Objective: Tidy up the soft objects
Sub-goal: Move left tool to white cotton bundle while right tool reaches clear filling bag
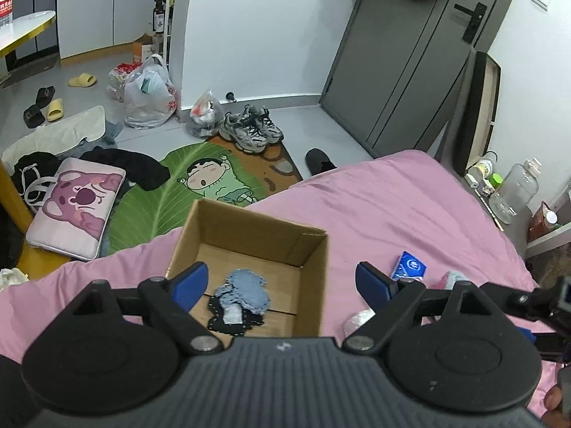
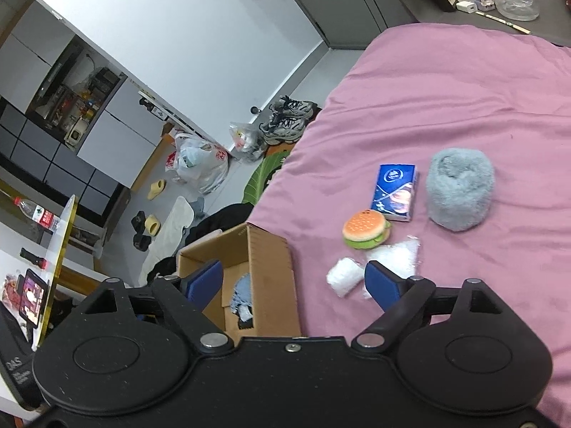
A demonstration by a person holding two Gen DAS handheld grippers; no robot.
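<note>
An open cardboard box [image 1: 307,271] sits on the pink bed [image 1: 392,207] and holds a blue and black soft piece [image 1: 242,296]. My left gripper [image 1: 282,281] is open and empty above the box. In the right wrist view the box [image 2: 271,274] is at lower left. On the bed [image 2: 464,107] lie a burger toy [image 2: 365,229], a blue tissue pack [image 2: 394,192], a grey fluffy roll [image 2: 460,189] and two white plastic-wrapped bundles [image 2: 344,276]. My right gripper [image 2: 294,283] is open and empty, above the box's edge and near the bundles.
The tissue pack [image 1: 408,265] and a white bundle [image 1: 357,321] show right of the box. On the floor lie a cartoon rug [image 1: 200,185], a pink cushion [image 1: 75,207], dark clothes, bags and sneakers [image 1: 249,128]. A nightstand with bottles [image 1: 514,189] stands at the right.
</note>
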